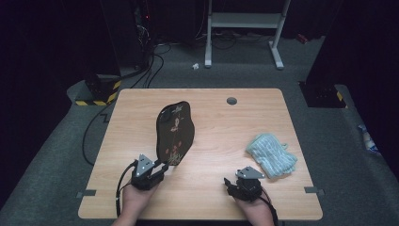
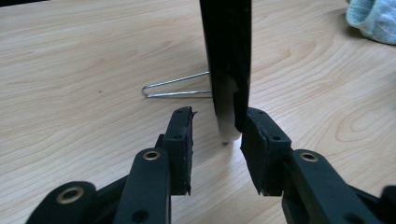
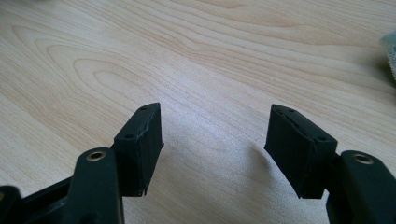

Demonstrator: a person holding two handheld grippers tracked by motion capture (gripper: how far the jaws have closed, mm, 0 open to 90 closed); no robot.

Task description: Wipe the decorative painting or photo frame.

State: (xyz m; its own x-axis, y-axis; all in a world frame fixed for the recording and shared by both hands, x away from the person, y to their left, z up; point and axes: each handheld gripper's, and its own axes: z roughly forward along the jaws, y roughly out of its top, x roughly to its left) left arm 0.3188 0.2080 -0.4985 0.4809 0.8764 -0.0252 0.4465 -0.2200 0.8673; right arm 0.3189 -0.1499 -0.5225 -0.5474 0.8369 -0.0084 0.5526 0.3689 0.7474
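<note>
A black panel with a red and gold pattern stands upright on the wooden table, propped by a wire stand. My left gripper is at the panel's near bottom corner. In the left gripper view the panel's thin edge sits between the jaws of the left gripper. The right jaw is at the edge and a gap remains on the left, so it is open. My right gripper rests open over bare wood, holding nothing.
A crumpled pale green cloth lies right of centre, just beyond the right gripper, and shows at a corner of the left gripper view. A grey grommet sits near the far edge. Cables and a white desk frame are on the floor behind.
</note>
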